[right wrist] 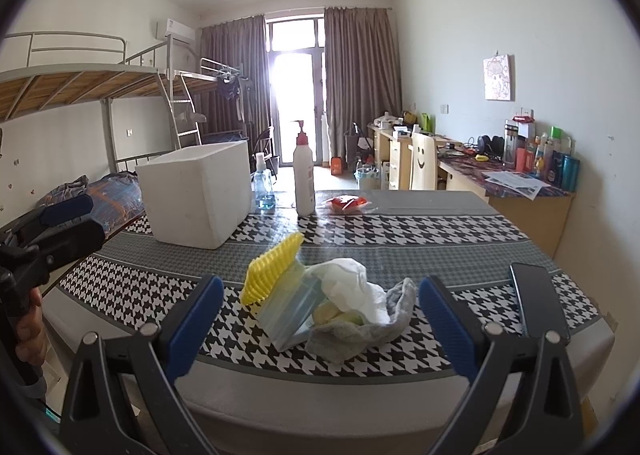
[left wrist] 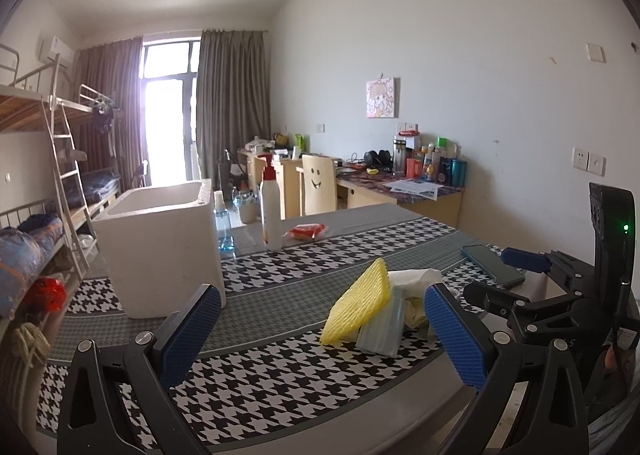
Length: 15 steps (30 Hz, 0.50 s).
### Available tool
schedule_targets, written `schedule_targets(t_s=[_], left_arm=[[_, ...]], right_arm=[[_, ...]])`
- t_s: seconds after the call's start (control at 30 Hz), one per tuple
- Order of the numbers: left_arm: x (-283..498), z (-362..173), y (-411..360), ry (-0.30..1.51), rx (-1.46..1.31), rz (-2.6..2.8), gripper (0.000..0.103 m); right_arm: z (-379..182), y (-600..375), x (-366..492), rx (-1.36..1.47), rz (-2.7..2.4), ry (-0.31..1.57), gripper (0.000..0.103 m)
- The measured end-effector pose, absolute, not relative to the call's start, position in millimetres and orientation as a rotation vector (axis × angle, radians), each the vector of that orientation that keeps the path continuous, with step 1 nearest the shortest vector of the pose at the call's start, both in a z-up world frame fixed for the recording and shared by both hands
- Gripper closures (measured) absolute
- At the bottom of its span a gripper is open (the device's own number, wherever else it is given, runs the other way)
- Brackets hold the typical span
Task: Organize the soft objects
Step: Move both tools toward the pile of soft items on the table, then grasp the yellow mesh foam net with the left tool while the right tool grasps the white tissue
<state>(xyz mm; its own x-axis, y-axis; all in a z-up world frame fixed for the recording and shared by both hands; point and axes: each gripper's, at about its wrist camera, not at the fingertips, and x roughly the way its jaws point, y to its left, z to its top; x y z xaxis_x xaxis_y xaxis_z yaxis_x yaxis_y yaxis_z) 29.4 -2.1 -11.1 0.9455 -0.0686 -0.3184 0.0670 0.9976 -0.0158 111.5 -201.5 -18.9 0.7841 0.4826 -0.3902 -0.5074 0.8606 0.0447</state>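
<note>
Your left gripper (left wrist: 320,331) and right gripper (right wrist: 320,319) both gape empty; the white foam box (right wrist: 200,195) on the houndstooth tabletop (right wrist: 400,231) hides its inside.

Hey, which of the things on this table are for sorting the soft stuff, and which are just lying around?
For the job:
yellow foam net
blue face mask
white tissue
grey cloth
white foam box, probably where they go

Lying about:
phone
lotion bottle
spray bottle
red packet
</note>
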Motion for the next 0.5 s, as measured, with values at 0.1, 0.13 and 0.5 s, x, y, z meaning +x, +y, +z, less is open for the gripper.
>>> schedule_targets(t_s=[0.1, 0.13, 0.5], left_arm=[[34.9, -12.7, -3.4, 0.339, -0.004, -0.073, 0.001], [37.6, -13.4, -3.7, 0.345, -0.005, -0.073, 0.001], [67.5, -25.1, -3.8, 0.410, -0.016, -0.072, 0.001]], right_arm=[[-19.8, -200.9, 114.5, -0.064, 0.535, 0.409, 0.003], [-20.1, -200.5, 114.9, -0.064, 0.535, 0.410, 0.003], [-27.1, -197.8, 137.8, -0.073, 0.533, 0.451, 0.003]])
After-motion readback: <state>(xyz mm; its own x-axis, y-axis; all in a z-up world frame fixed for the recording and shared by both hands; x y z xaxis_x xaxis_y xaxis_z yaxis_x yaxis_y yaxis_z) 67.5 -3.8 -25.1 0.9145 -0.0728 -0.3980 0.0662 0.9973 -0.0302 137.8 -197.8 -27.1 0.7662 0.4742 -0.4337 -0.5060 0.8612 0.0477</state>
